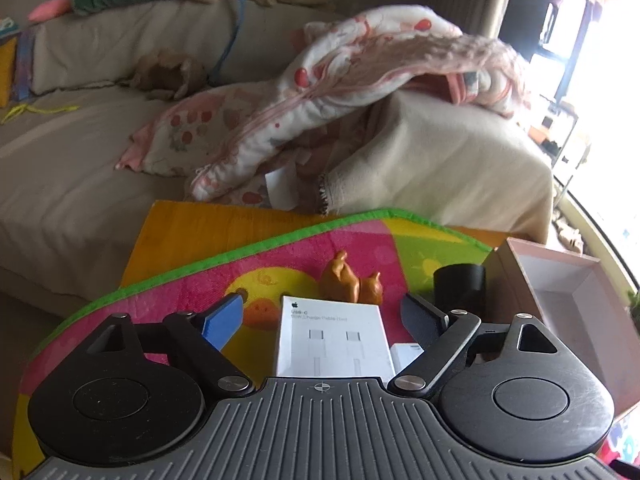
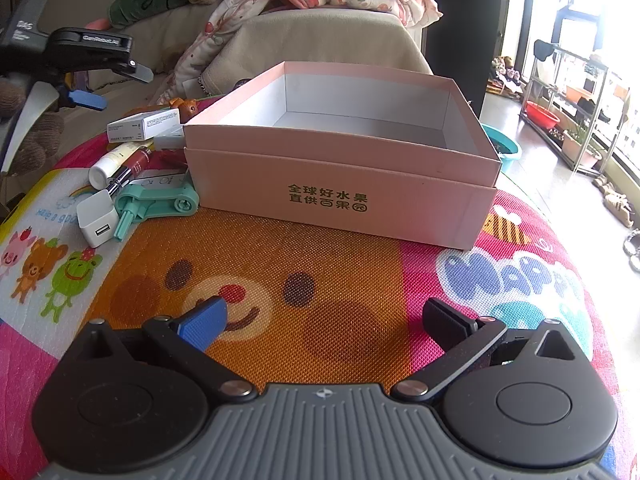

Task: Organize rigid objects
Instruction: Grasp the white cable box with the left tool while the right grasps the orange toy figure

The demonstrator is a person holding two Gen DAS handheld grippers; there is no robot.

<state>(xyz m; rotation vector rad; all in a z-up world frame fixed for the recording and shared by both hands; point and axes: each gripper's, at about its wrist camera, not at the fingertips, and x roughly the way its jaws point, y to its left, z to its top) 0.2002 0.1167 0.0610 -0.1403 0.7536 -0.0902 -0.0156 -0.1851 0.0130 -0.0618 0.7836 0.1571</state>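
Note:
My left gripper (image 1: 326,314) is open above a white USB-C cable box (image 1: 332,340), which lies between its fingers on the colourful mat. A brown toy figure (image 1: 350,280) and a black cylinder (image 1: 460,284) sit just beyond. My right gripper (image 2: 324,320) is open and empty over the mat, in front of the empty pink box (image 2: 340,196). Left of that box lie the white cable box (image 2: 144,124), a white tube (image 2: 116,160), a lipstick (image 2: 128,174), a teal plastic tool (image 2: 156,202) and a white charger cube (image 2: 94,224). The left gripper (image 2: 104,84) shows above them.
The play mat (image 2: 320,264) covers a low round table. A beige sofa (image 1: 72,160) with a crumpled pink blanket (image 1: 320,92) stands behind. The pink box's edge (image 1: 560,280) is at the right in the left wrist view. A shelf rack (image 2: 572,112) stands by the window.

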